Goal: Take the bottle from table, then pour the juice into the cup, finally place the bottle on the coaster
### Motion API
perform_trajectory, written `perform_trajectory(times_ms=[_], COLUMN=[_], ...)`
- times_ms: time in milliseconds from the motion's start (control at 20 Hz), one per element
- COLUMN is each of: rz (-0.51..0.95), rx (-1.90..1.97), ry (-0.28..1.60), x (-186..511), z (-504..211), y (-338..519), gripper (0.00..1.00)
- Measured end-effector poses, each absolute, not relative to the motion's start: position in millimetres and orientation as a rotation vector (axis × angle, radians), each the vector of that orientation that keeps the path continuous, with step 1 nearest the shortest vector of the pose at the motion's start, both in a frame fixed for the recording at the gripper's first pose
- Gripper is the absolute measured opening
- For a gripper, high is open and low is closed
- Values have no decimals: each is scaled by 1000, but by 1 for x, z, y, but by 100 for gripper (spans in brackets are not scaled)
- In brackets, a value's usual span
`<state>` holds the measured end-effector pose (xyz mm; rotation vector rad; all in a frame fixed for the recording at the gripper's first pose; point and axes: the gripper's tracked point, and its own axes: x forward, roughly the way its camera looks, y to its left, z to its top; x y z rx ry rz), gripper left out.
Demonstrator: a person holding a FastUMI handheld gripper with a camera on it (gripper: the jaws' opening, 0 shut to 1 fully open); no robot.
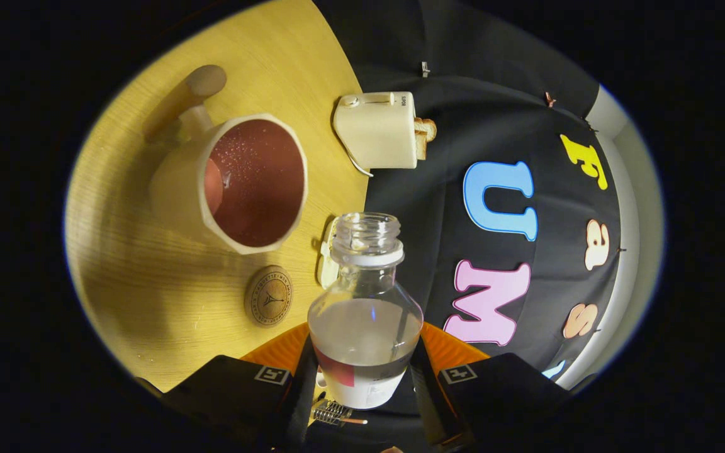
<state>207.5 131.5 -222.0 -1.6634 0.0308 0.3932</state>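
Wooden tabletop (148, 296) tilts sideways; your fingers (362, 377) clamp the open bottle (365, 314), mouth short of the cup (246, 182), so tipping now risks spilling juice beside the coaster (268, 295)

Warm light on the table (148, 283), soft shadows beside the cup (236, 182), fisheye bending edges, focus fairly sharp.

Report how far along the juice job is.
Done: the bottle is off the table, gripper shut on it, cap off. In hand: it is tipped sideways, mouth aimed near the cup, liquid inside, no stream visible. Left: pouring, then setting it on the coaster.
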Motion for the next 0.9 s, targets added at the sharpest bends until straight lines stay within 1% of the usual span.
perform_trajectory(times_ms=[900], rz=[463], rx=[-1915], ry=[-95], x=[217], z=[-218], y=[147], gripper=[71])
